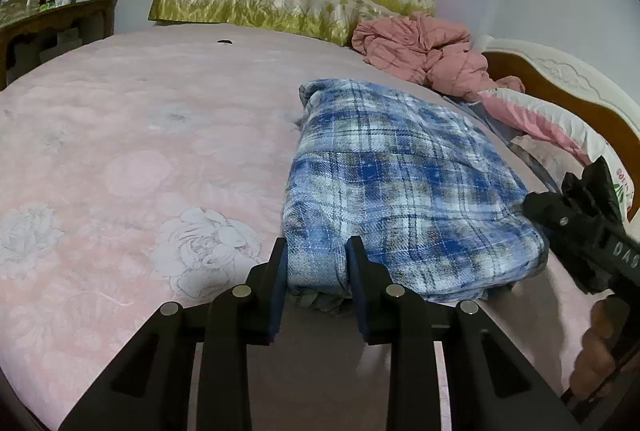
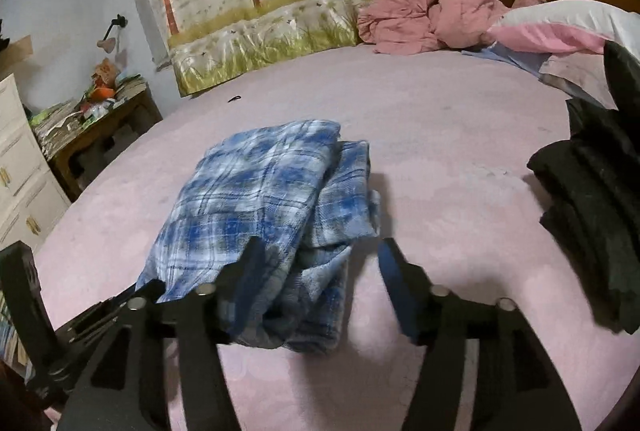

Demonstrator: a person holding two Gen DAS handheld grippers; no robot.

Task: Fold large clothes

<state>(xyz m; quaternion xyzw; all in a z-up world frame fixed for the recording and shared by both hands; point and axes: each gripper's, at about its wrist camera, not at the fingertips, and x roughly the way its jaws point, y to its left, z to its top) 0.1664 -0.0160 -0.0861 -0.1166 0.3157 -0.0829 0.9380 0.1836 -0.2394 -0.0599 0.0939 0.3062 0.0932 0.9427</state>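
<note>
Nearest, the left hand-held gripper (image 1: 316, 251) pinches the near edge of one folded blue plaid garment (image 1: 400, 183), likely steadying the bundle. The right hand-held gripper (image 2: 320, 251) stands wide, its pads off the cloth. The garment lies on the pink bed (image 1: 140, 151). Farther back: one crumpled pink quilt (image 1: 424, 51).

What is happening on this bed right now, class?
A person holding a claw in each hand is folding a blue plaid garment on the pink bed. The left claw pinches its near edge. The right claw stands open over the bundle's near end. The garment lies folded into a compact bundle.
</note>
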